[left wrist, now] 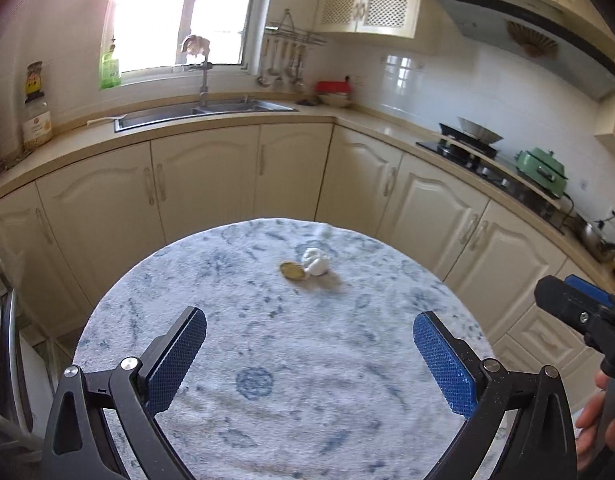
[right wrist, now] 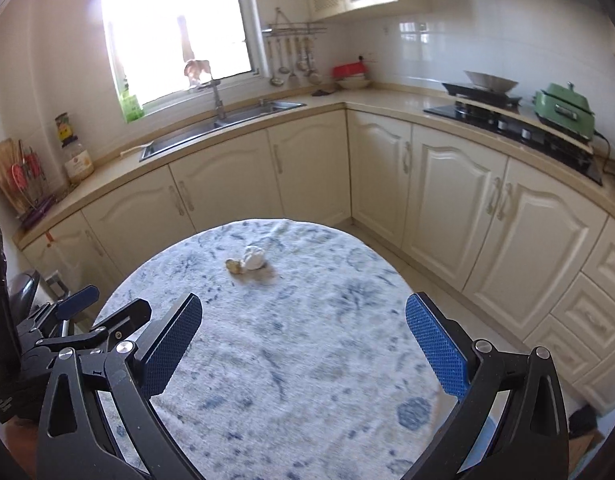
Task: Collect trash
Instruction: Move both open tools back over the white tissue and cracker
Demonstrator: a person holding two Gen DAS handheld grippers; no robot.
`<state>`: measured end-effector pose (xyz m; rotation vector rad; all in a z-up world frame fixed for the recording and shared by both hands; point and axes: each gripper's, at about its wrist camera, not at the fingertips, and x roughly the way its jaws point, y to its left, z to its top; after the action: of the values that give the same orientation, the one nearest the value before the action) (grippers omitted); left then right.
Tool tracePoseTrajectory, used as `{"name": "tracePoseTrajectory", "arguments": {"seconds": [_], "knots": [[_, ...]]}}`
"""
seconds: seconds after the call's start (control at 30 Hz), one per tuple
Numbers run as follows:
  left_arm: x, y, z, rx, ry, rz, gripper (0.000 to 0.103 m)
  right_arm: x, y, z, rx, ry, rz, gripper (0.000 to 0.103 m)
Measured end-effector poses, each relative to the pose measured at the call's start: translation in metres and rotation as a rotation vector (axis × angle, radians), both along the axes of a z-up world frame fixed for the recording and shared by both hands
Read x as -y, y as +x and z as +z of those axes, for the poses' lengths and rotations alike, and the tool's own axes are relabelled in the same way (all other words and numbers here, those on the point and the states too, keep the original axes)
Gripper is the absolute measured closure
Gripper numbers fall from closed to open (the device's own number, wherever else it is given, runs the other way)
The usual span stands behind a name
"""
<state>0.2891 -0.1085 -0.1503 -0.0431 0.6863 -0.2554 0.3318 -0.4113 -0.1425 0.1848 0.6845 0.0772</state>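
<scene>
A round table [left wrist: 267,360] covered in a blue-and-white patterned cloth fills the lower half of both wrist views. Near its far side, just above frame centre, lies the trash — a crumpled white paper wad [left wrist: 315,262] touching a small yellowish scrap [left wrist: 293,271] on its left. In the right wrist view the wad [right wrist: 253,258] and scrap [right wrist: 234,266] sit in the upper middle of the tabletop.

The left gripper [left wrist: 309,354] hangs over the near part of the table, its blue-padded fingers spread wide and empty. The right gripper [right wrist: 303,344] is likewise splayed open, holding nothing, well short of the trash. Behind, cream cabinets [left wrist: 211,176] curve beneath a steel sink [left wrist: 203,114] at upper centre — a green appliance [left wrist: 541,170] stands at right.
</scene>
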Motion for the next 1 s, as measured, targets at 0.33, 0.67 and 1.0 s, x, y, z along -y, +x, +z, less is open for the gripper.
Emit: {"name": "tracePoseTrajectory", "arguments": {"seconds": [0.33, 0.67, 1.0], "knots": [[0.015, 0.109, -0.028, -0.070, 0.082, 0.030, 0.001, -0.020, 0.074, -0.043, -0.077, -0.009, 0.043, 0.000], [0.056, 0.237, -0.102, -0.156, 0.166, -0.001, 0.002, -0.019, 0.160, -0.110, -0.192, -0.020, 0.058, 0.000], [0.070, 0.303, -0.138, -0.203, 0.120, -0.049, 0.023, -0.025, 0.204, -0.140, -0.238, 0.003, 0.074, 0.000]]}}
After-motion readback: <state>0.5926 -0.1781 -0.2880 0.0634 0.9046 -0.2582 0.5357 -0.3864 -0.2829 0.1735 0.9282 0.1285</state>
